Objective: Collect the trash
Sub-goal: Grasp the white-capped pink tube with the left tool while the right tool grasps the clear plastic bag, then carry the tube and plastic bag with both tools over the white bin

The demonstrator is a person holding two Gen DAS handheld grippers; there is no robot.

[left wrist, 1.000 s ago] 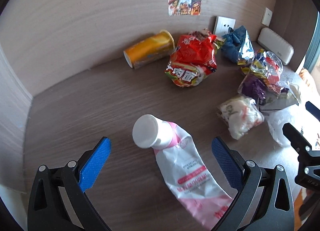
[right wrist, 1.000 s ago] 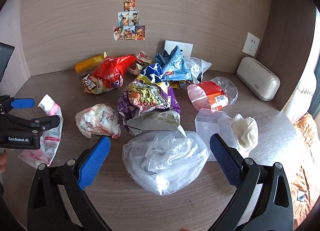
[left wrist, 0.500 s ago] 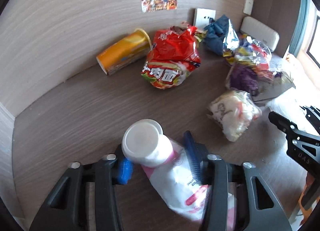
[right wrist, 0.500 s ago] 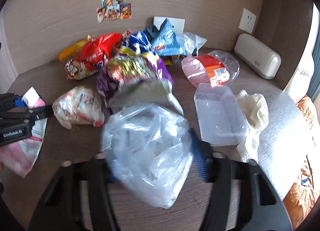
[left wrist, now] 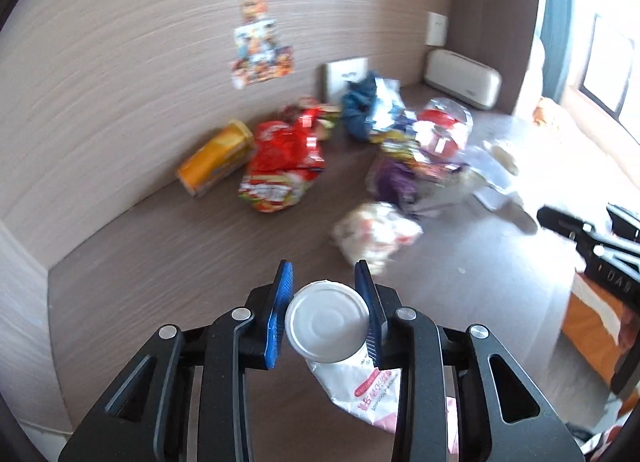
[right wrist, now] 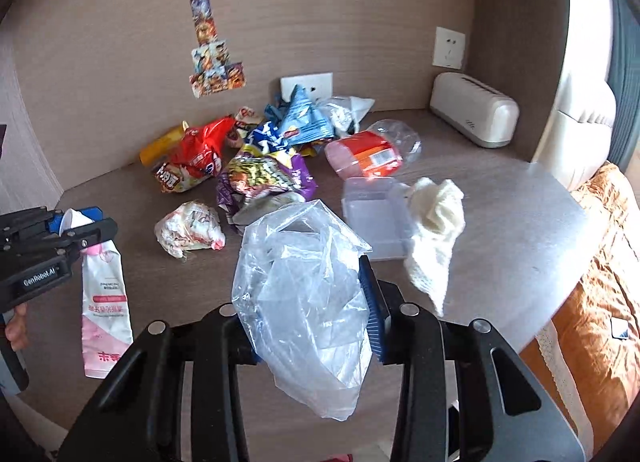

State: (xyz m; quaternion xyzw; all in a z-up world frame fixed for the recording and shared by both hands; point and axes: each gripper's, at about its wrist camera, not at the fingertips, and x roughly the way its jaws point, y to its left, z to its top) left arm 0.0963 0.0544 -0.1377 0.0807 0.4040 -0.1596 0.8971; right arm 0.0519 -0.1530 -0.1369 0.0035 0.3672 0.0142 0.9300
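A pink and white squeeze tube (left wrist: pixel 326 326) with a round white cap sits between the blue pads of my left gripper (left wrist: pixel 324 269). The jaws are closing on the cap, and in the right wrist view the tube (right wrist: pixel 106 302) hangs from that gripper (right wrist: pixel 76 218) with its tail down over the desk. My right gripper (right wrist: pixel 308 286) is closing on a crumpled clear plastic bag (right wrist: pixel 300 314), which is bunched between its pads and lifted off the desk; the bag hides the left pad.
Loose trash lies behind on the wooden desk (right wrist: pixel 500 198): a red snack bag (right wrist: pixel 192 162), a crumpled white wrapper (right wrist: pixel 188 230), a purple wrapper (right wrist: pixel 264 178), a clear box (right wrist: pixel 372 214), a white cloth (right wrist: pixel 436 222). A white appliance (right wrist: pixel 474 110) stands back right. Orange fabric (right wrist: pixel 592 282) lies beyond the desk's right edge.
Both grippers went from wide open to closed on their items, the left on the tube's cap and the right on the plastic bag. Both have risen, lifting them off the desk.
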